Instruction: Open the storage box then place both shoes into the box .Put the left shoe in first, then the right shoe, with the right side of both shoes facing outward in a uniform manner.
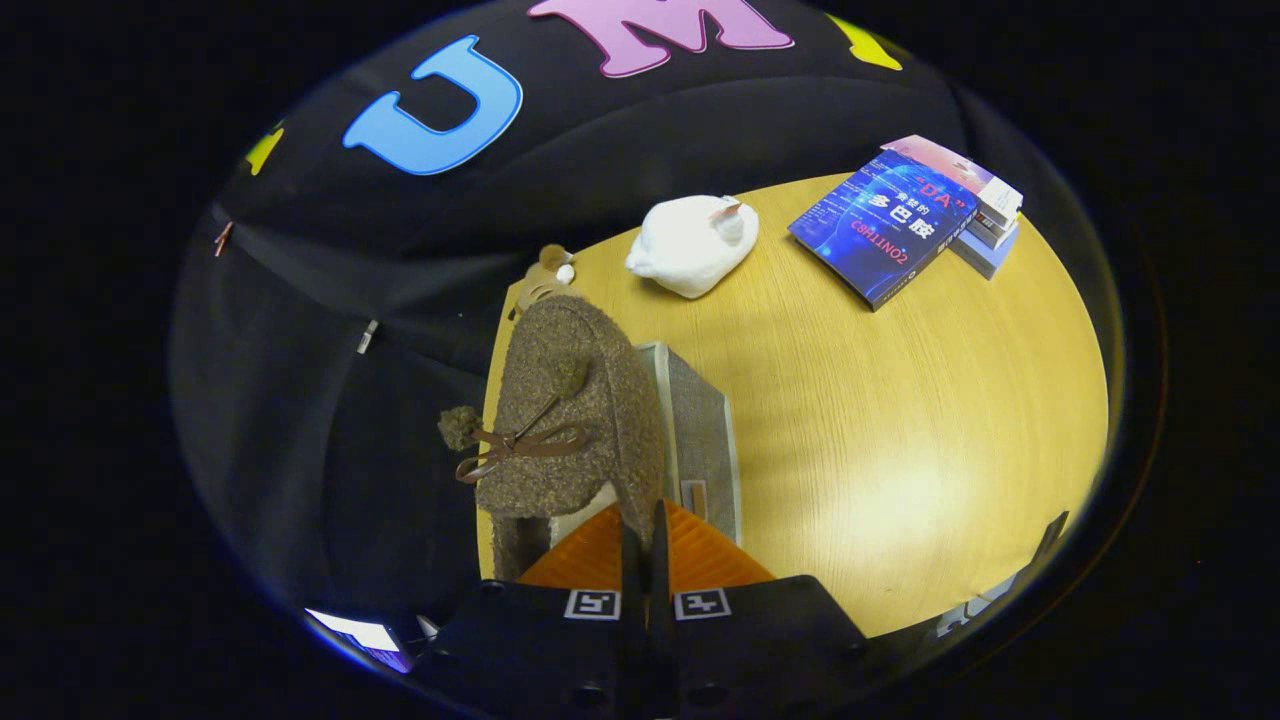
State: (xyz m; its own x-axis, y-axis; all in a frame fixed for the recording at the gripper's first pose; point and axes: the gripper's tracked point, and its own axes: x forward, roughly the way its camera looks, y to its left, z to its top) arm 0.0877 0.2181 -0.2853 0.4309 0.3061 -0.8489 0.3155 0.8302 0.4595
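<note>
Gripper (645, 535) fingers pinch the rim of a fuzzy brown shoe (570, 400) with a bow and pompoms, held above the grey fabric storage box (700, 440) on the round wooden table (900, 420).

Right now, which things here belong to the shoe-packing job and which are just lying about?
Job: fuzzy brown shoe gripped by the hand-held gripper; grey storage box beside it.

Lying about: stack of books; white plush toy; small brown toy.
</note>
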